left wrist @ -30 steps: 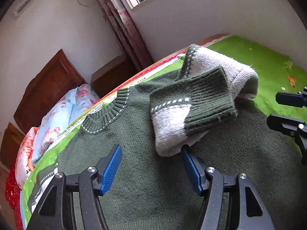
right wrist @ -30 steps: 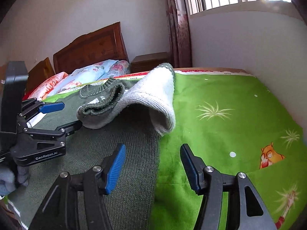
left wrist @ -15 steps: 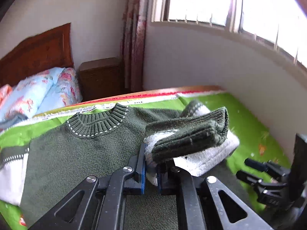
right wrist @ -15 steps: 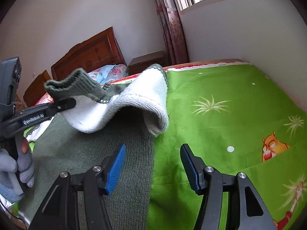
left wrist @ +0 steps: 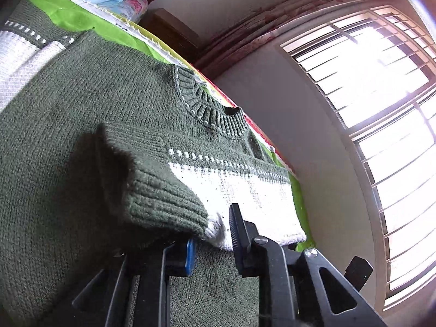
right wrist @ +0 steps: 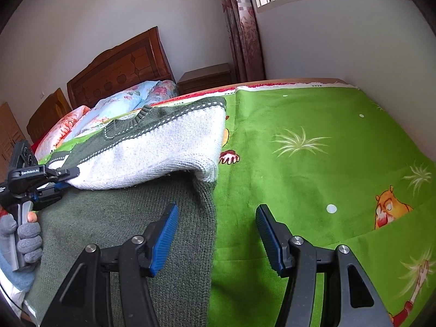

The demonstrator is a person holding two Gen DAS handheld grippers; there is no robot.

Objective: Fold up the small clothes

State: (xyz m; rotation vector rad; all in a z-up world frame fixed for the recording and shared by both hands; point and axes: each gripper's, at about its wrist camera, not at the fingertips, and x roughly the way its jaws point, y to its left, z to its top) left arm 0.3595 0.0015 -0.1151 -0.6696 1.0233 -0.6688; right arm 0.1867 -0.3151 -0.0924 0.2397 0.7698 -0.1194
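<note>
L gripper (left wrist: 211, 238) has the cuff end of the sweater's sleeve (left wrist: 239, 190) between its pads, white edge of the knit bunched there; jaws are opening just now, w/ the fabric still in the gap and the pads seemingly no longer pinching it hard. In the right wrist view the same gripper sits at far left, a hand in a grey glove (right wrist: 27, 241) on its handle, tips at the lower edge of the white sleeve panel. R gripper (right wrist: 216, 234) is released, blue pads wide apart w/ nothing between them; it hangs over the sweater's right edge, one finger above dark green knit, the other above the green sheet.

Sweater (left wrist: 68, 163) lies flat on the bed, dark green, ribbed collar (left wrist: 209, 109) w/ white stitching toward the headboard end. The sleeve is folded across the chest: green ribbed cuff, dotted white stripe, then a broad white band; the fold arches up off the body, a shadowed gap under it. The other sleeve (left wrist: 19, 49), also white-banded, lies out flat at the far side.

Green sheet (right wrist: 313, 163) w/ cartoon prints covers the bed. Floral pillows (right wrist: 122, 106) by the wooden headboard (right wrist: 117, 70); nightstand (right wrist: 207, 77), curtain (right wrist: 239, 27) and barred window (left wrist: 381, 109) beyond.
</note>
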